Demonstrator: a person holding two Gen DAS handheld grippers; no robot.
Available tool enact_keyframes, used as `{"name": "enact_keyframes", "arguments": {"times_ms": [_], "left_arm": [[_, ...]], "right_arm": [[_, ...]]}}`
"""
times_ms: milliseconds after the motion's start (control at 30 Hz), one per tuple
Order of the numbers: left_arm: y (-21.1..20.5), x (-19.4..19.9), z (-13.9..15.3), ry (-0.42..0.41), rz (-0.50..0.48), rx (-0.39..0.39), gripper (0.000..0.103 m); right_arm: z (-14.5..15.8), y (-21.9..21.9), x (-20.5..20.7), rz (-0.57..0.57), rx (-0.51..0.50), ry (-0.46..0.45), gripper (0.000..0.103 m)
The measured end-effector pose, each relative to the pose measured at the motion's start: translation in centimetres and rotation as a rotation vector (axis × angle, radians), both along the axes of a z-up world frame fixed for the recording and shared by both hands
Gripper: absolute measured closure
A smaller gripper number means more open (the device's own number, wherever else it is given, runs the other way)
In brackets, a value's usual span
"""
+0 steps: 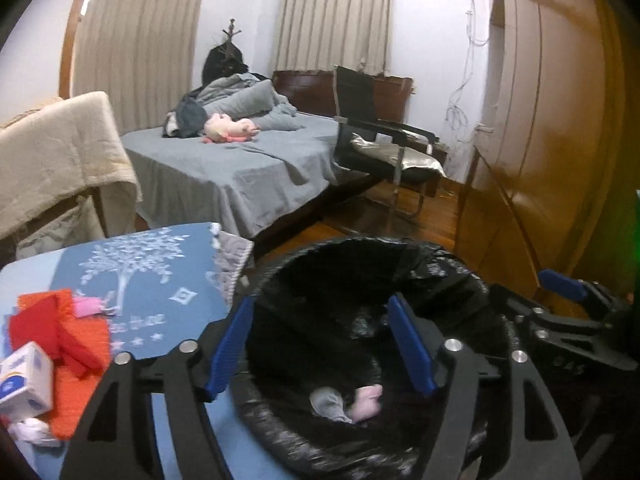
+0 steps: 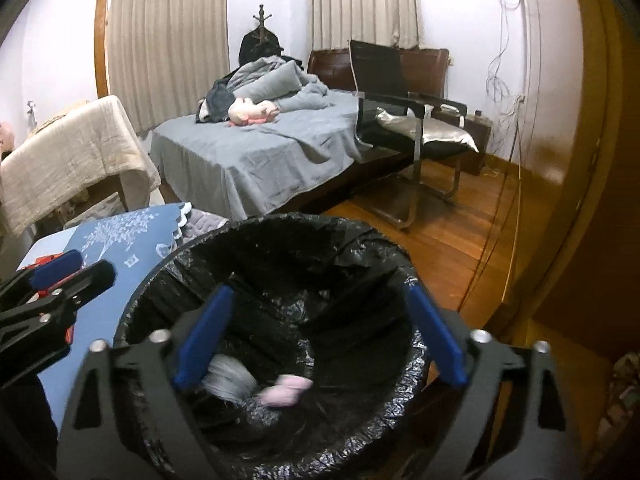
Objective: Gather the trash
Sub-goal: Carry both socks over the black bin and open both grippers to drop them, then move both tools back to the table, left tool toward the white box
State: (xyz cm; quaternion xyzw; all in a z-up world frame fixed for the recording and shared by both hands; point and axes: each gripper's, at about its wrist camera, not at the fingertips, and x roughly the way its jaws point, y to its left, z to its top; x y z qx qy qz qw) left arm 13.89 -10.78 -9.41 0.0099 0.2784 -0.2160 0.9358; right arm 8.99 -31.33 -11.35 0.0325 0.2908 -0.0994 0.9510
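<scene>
Left gripper (image 1: 320, 340): jaws apart, empty, over bin.
Right gripper (image 2: 320, 336): jaws apart, empty.
Bin (image 2: 280, 226): black-lined, lower centre.
Trash: grey wad (image 2: 234, 380), pink wad (image 2: 284, 394) inside.
Remaining: red-orange scraps (image 1: 64, 336), lower left table.
Risk: grippers close together; colliding on withdrawal likely.

Two scraps (image 1: 348, 402) lie in the bin (image 1: 440, 256) beside the table (image 1: 132, 280).

Home bedroom: bed (image 1: 224, 168), curtains (image 1: 136, 40).
</scene>
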Motion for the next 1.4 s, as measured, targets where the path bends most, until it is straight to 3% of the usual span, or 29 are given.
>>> {"name": "enact_keyframes", "arguments": {"times_ms": [100,200,633,800,1100,1233,1400], "left_arm": [[2.3,-0.6,0.6,-0.022,0.071,0.017,0.02],[4.9,-1.3,1.0,-0.036,0.124,0.025,0.018],[19.9,-4.1,-0.3,-0.061,0.452,0.169,0.018],[24.9,-4.6,-1.1,-0.037,0.537,0.169,0.018],[28.8,-5.0,-2.0,-0.013,0.582,0.147,0.024],[29.7,-4.8,-2.8,0.014,0.579,0.146,0.031],[30.8,-4.8,-3.7,0.036,0.605,0.138,0.033]], "right_arm": [[0.2,0.8,-0.1,0.017,0.006,-0.002,0.007],[0.4,2.5,0.4,0.055,0.021,-0.005,0.006],[0.4,15.3,3.4,0.301,0.041,0.027,0.006],[-0.5,20.8,4.4,0.389,0.049,0.051,0.006],[-2.3,27.8,5.7,0.512,0.044,0.106,0.006],[-2.8,29.3,5.9,0.552,0.04,0.125,0.006],[-3.1,30.5,6.0,0.584,0.036,0.137,0.006]]}}
